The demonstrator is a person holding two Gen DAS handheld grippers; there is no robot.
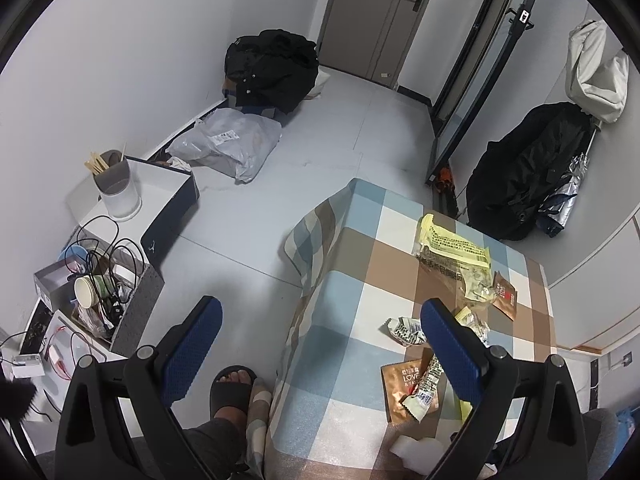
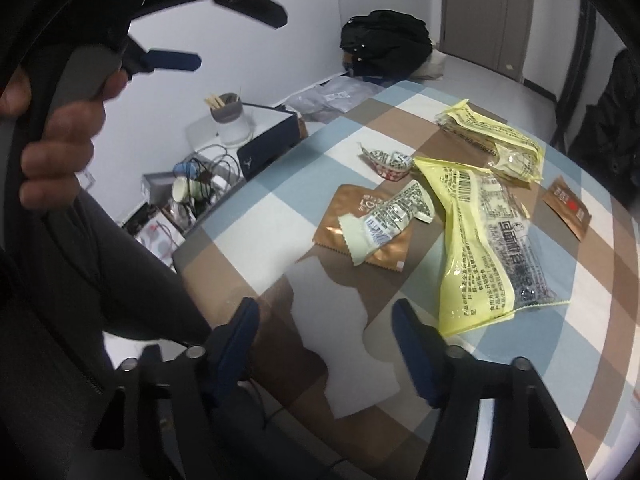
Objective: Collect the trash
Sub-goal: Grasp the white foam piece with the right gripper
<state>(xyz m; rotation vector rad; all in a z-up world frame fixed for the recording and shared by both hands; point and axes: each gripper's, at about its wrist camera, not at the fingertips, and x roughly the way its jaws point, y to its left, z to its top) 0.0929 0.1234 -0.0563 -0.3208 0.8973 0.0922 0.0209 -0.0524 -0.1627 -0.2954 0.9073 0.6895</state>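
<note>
Wrappers litter the checked tablecloth (image 2: 580, 320). A large yellow wrapper (image 2: 488, 240) lies right of centre, with a second yellow one (image 2: 496, 140) behind it. A pale green wrapper (image 2: 388, 220) rests on a brown sachet (image 2: 360, 228). A flat white scrap of paper (image 2: 332, 340) lies between the fingers of my right gripper (image 2: 326, 346), which is open; the pads do not press on it. My left gripper (image 1: 320, 344) hangs open over the table's left edge (image 1: 304, 280) with nothing in it. A hand (image 2: 60, 128) holds it at the upper left of the right wrist view.
A crumpled small wrapper (image 2: 388, 162) and another brown sachet (image 2: 568, 212) lie further back. Left of the table on the floor stand boxes with cables and paper cups (image 1: 104, 288), a cup of chopsticks (image 1: 116, 188), and a grey parcel bag (image 1: 228, 144). A slippered foot (image 1: 232, 392) is beside the table.
</note>
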